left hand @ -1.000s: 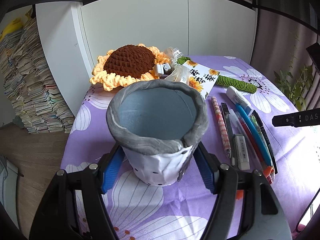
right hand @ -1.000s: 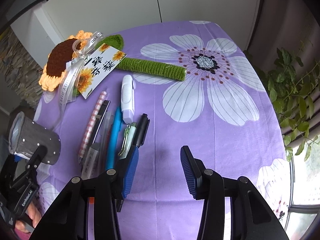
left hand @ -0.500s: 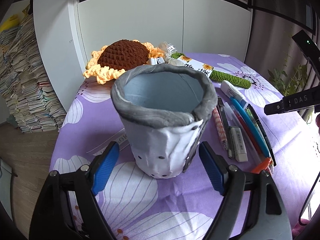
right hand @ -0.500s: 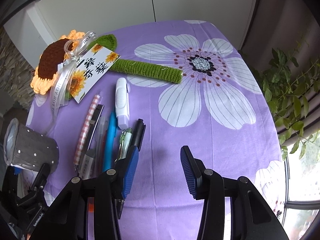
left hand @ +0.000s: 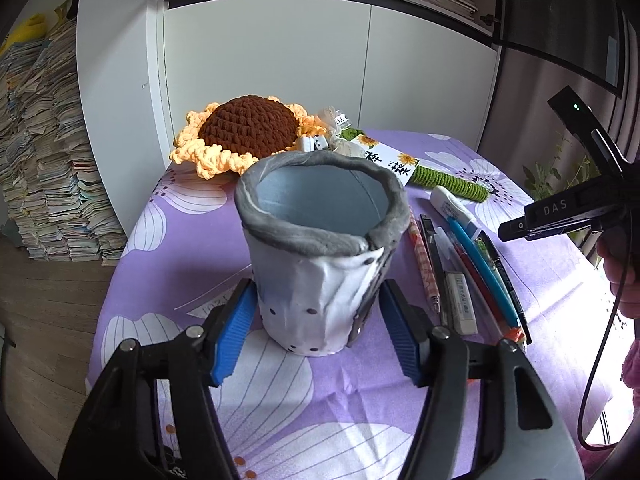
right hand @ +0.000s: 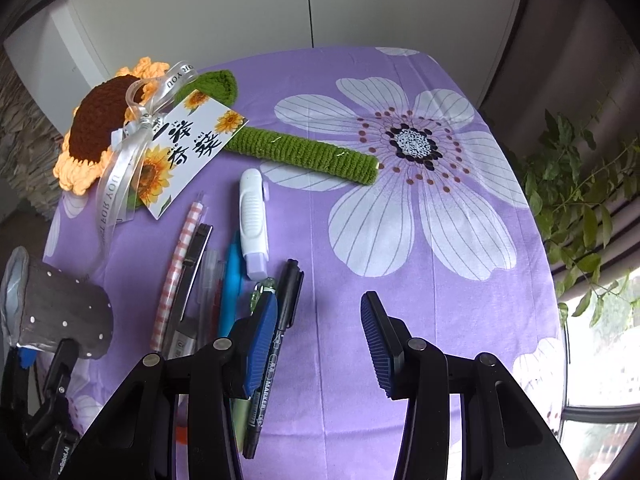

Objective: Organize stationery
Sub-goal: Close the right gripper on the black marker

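The grey felt pen cup [left hand: 320,256] with white dots and a rolled rim stands upright on the purple flowered tablecloth [left hand: 280,400], near the table's left edge. The left gripper [left hand: 316,320] has just been closing, and its blue pads [left hand: 234,326] sit on either side of the cup's lower wall, pressing it. To the right of the cup lies a row of stationery: a pink checked pen [right hand: 176,276], a black pen [right hand: 196,256], a white eraser [left hand: 460,302], a blue pen [right hand: 232,284] and a black marker [right hand: 280,336], with a white correction tape [right hand: 253,220] at the far end. Farther off rests a crocheted sunflower [left hand: 244,132] with a green stem [right hand: 304,152] and a printed card [right hand: 188,148]. The right gripper [right hand: 320,340] hovers over the cloth with its jaws partly apart and nothing between them; its left pad [right hand: 260,344] sits above the marker.
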The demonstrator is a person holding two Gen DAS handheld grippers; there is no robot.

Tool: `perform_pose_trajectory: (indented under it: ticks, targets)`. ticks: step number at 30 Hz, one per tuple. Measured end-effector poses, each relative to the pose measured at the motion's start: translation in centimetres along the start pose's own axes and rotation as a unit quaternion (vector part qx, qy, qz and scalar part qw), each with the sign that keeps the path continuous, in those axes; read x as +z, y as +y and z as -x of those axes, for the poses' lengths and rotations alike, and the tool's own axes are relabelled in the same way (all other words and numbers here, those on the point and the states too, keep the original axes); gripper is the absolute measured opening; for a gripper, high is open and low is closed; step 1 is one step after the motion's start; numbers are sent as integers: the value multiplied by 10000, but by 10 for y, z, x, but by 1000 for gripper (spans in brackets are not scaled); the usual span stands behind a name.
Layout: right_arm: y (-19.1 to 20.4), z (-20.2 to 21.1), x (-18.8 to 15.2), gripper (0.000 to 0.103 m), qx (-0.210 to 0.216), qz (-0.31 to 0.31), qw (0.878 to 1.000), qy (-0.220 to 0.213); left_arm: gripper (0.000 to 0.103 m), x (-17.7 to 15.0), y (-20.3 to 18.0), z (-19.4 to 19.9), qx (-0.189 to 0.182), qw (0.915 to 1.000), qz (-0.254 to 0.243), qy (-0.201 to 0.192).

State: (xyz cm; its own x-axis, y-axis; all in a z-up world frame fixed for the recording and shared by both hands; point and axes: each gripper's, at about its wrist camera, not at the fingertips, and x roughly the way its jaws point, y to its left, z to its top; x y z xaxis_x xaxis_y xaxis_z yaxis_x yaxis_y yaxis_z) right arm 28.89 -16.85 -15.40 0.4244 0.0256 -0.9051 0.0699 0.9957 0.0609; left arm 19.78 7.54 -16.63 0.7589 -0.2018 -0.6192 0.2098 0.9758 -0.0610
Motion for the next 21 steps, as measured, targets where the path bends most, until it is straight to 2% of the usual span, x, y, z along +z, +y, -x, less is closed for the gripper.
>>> perform_pose_trajectory:
  ticks: [5, 11, 17, 21]
  targets:
    - [-13, -9, 9, 46, 184, -373, 9990, 141, 63, -1, 2, -3, -34, 9999, 42, 113]
    - [-13, -19, 12, 46, 93, -472, 9986, 238, 63, -1, 2, -3, -23, 9999, 36, 139]
    - [-14, -24, 12, 47, 427, -651, 9961, 426, 63, -1, 2, -4, -11, 9999, 16, 158]
    - [-7, -25, 14, 46, 319, -525, 9973, 393, 63, -1, 3, -5, -10, 9999, 7, 167]
